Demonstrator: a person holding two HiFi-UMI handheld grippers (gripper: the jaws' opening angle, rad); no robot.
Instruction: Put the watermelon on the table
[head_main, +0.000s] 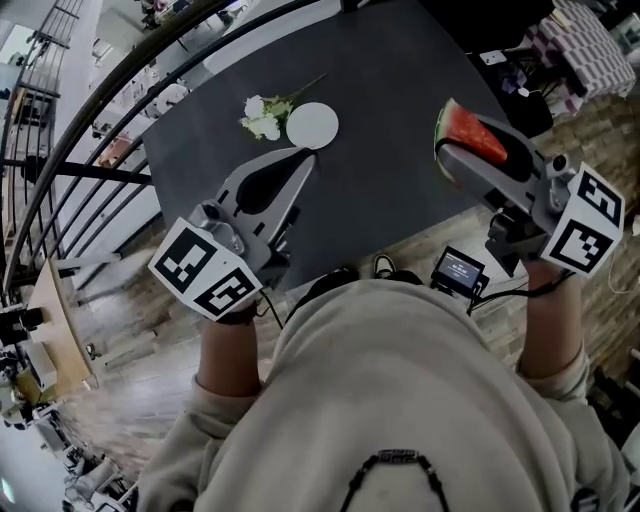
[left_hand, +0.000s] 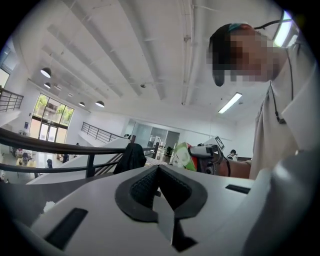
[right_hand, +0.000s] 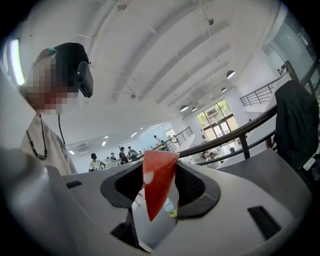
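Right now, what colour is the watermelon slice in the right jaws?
Red flesh, green rind; the watermelon slice shows best in the head view.

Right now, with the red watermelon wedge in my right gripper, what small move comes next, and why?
Probably lower the right gripper toward the dark grey tabletop, a little inward, before opening: its jaws clamp the red watermelon wedge near the table's right edge, not resting on it.

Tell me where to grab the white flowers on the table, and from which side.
Likely the thin stem, which juts clear of the blossoms toward the far edge of the table. Come from above, jaws across it; the white disc sits tight beside the blossoms.
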